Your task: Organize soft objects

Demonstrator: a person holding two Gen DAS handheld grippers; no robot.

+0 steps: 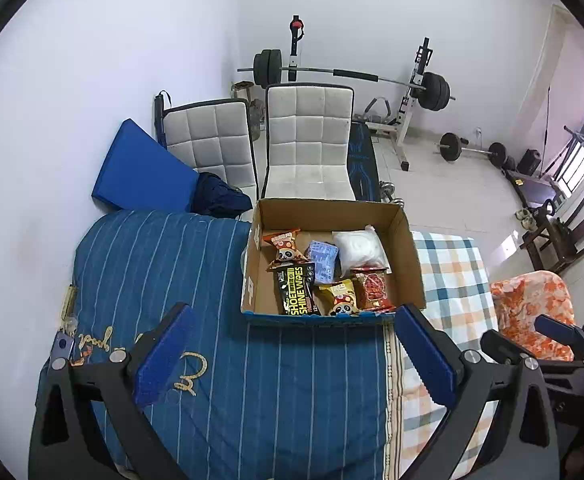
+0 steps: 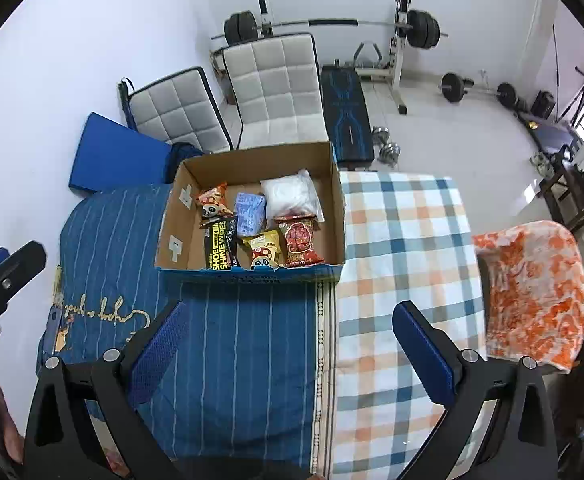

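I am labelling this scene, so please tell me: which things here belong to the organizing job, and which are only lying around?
Belong to the job:
cardboard box
shoe shine wipes pack
clear plastic bag
blue tissue pack
panda snack packets
red snack packet
left tool, right tool, both open

Just lying about:
white chairs
barbell rack
orange blanket
blue mat

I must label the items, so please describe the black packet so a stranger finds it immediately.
Find the open cardboard box on the striped blue cover. The black packet lies along its front wall, left of the yellow panda snack. Only it has big yellow "SHOE SHINE WIPES" lettering.
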